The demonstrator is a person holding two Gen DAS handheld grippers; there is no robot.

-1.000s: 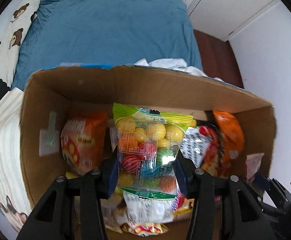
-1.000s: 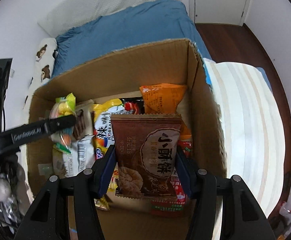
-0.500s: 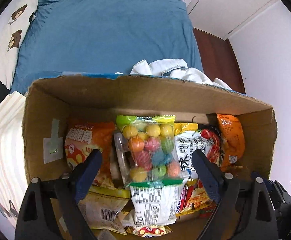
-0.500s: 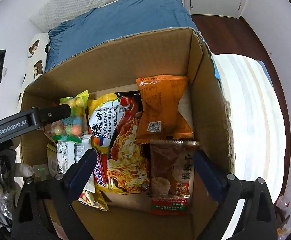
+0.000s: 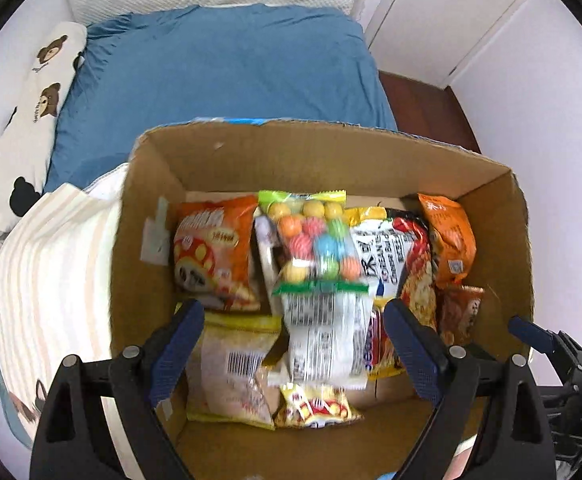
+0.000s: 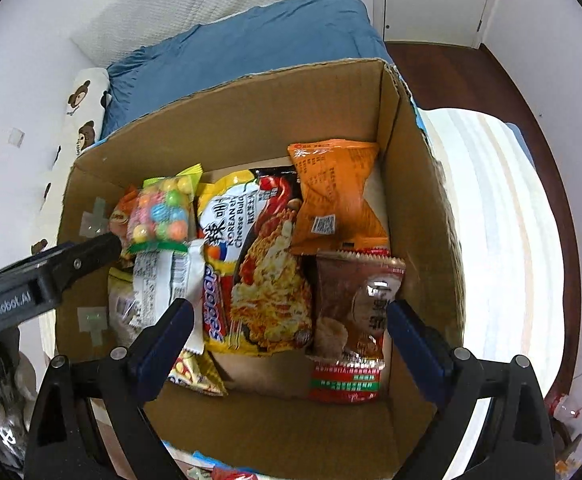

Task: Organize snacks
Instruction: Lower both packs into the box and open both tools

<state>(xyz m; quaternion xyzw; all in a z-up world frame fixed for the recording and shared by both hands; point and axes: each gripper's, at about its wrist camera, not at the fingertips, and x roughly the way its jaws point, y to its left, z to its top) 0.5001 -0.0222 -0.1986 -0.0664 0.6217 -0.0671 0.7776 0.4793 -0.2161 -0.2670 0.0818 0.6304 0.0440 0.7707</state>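
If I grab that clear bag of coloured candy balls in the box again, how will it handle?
The candy ball bag is thin clear film, so it will probably flop and sag. Its loose round balls may shift, moving the weight. The glossy film looks slippery; the crimped green seam likely gives the fingers a firmer grip.

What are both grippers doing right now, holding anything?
Left gripper: jaws open, holding nothing, above the candy ball bag.
Right gripper: jaws open, empty, above the brown biscuit packet.

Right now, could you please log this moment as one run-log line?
left gripper: open, empty | right gripper: open, empty | candy-ball bag: in cardboard box | brown biscuit pack: in box, right side
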